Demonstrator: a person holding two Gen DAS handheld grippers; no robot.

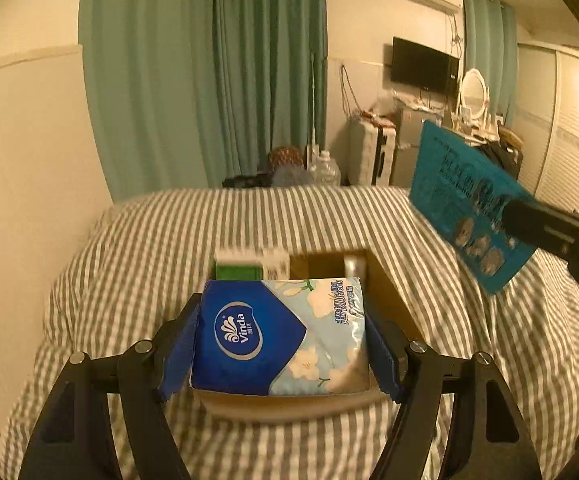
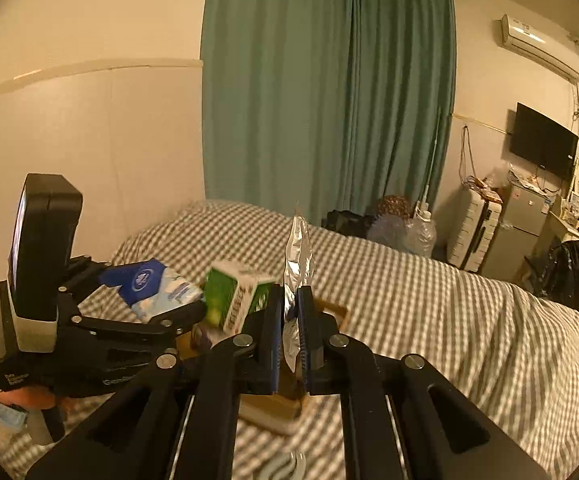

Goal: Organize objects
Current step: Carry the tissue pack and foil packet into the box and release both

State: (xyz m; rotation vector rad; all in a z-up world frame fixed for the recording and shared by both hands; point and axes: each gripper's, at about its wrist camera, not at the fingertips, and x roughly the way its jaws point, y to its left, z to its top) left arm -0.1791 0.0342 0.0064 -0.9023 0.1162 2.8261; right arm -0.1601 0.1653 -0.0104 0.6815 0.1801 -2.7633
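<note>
Left gripper (image 1: 279,344) clamping blue-and-floral plastic tissue pack (image 1: 279,336) between blue-padded fingers (image 1: 179,354), holding it over near end of open brown cardboard box (image 1: 389,292). Box sitting on grey-and-white striped bedspread (image 1: 149,248). Green-and-white carton (image 1: 237,266) standing inside box at far left. Right gripper (image 2: 289,320) pinching flat teal foil-backed packet (image 1: 469,204) edge-on, jaws nearly closed, holding it raised above bedspread just right of box.
</note>
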